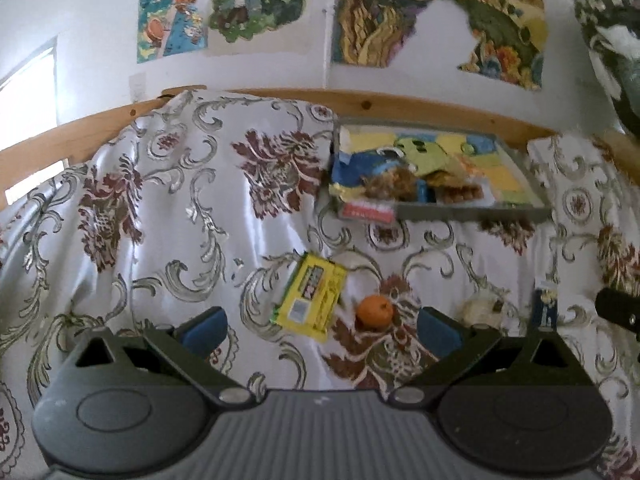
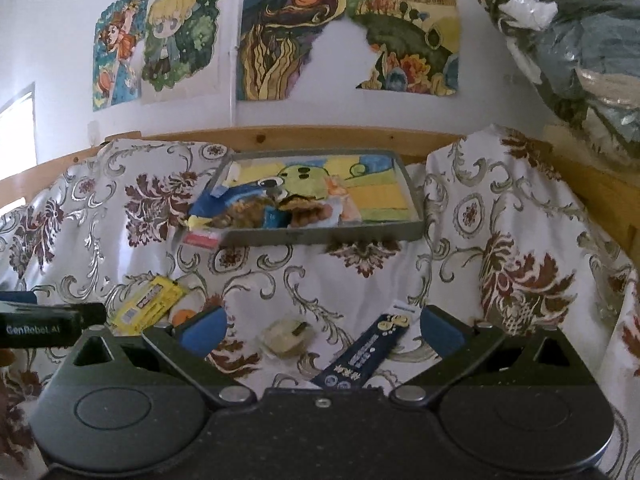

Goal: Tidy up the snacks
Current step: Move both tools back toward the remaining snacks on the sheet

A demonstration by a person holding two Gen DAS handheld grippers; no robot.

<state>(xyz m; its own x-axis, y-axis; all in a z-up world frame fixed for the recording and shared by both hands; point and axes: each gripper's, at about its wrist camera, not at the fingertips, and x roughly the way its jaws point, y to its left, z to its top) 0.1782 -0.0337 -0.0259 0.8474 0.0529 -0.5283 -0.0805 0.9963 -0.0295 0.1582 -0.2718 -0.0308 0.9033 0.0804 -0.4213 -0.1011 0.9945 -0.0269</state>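
Both claws are released, jaws spread wide and holding nothing: the left gripper [image 1: 320,330] hangs over the patterned cloth [image 1: 168,216], the right gripper [image 2: 320,330] beside it over the same cloth.

Taking the tray [image 2: 414,216] as the landmark, four snacks lie loose on the cloth in front of it. Nearest, in front of the tray's middle, are a pale clear-wrapped snack [image 2: 286,336] and a dark blue packet [image 2: 366,350], both framed between the right gripper's fingers. To the front left of the tray lie a yellow packet [image 1: 310,298] and an orange [image 1: 374,311], just beside each other, both in line with the left gripper's opening.

The tray sits at the back of the cloth against a wooden rail [image 2: 320,140]. Its left half is heaped with blue, brown and yellow wrappers; its right half shows bare painted floor. A red-and-white packet [image 2: 200,238] overhangs the front-left corner.

Risks, as I judge them: the cloth is loose and wrinkled, so closing low on a flat packet could pinch fabric and drag the neighbours. The orange may roll if nudged while the yellow packet is taken. Dropping more onto the crowded left side could tip the overhanging packet out.
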